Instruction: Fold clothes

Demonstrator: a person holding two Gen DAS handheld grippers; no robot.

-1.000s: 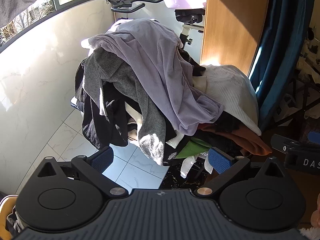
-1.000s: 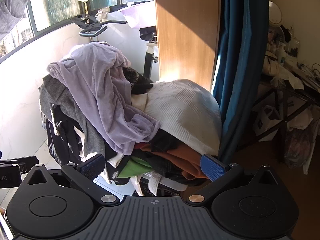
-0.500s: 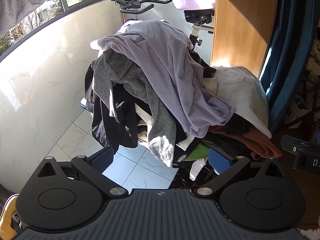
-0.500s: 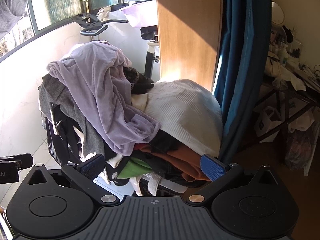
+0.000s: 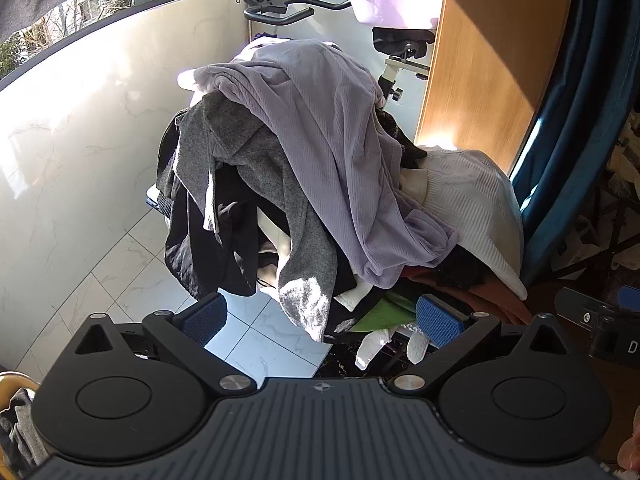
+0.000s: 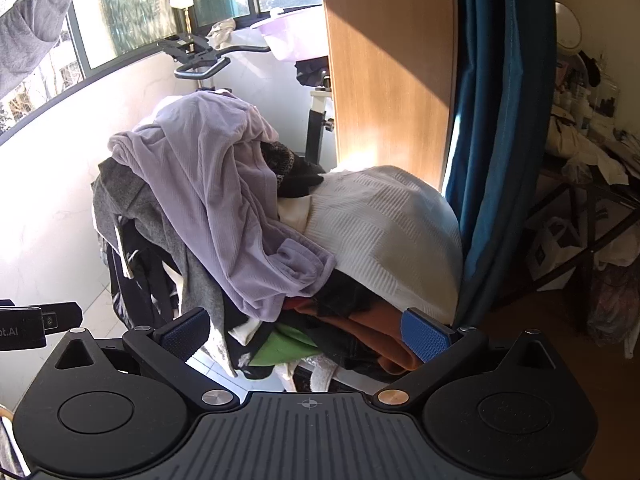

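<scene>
A big pile of mixed clothes [image 5: 320, 200] is heaped in front of both grippers, near a white tiled wall [image 5: 80, 140]. On its left side, a dark grey fuzzy garment [image 5: 256, 184] is hung down. A soft lilac ribbed top [image 5: 340, 140] is draped over the top. A white knitted sweater [image 6: 384, 232] is spread on the right. The left gripper [image 5: 322, 316] is held wide open with nothing in it. The right gripper [image 6: 306, 332] is also spread wide and is holding nothing.
</scene>
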